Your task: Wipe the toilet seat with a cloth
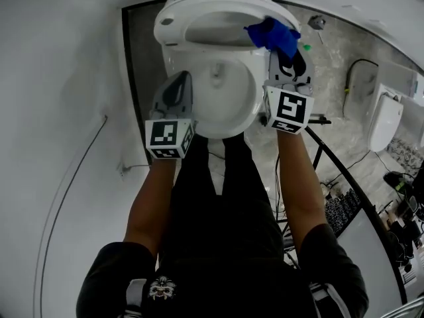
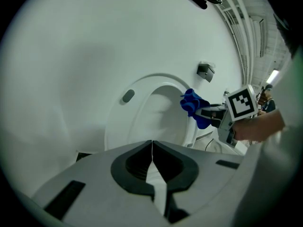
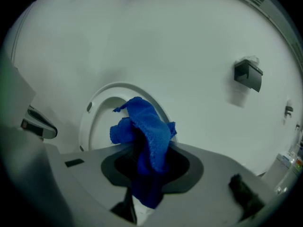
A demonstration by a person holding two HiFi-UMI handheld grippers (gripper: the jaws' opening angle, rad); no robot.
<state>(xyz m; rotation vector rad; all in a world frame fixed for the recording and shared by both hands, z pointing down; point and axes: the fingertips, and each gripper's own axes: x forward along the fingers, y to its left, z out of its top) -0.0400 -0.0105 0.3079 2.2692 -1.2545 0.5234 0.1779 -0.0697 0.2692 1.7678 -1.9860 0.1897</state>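
Cloth (image 3: pixel 147 136) looked soft, light and floppy, pinched mid-bunch by the right gripper (image 1: pixel 283 58). The left gripper (image 2: pixel 152 161) was pressed together, empty.

Toilet bowl (image 1: pixel 240 85) lies open; raised seat (image 1: pixel 199 8) stands behind it.

No readable text (none anywhere).
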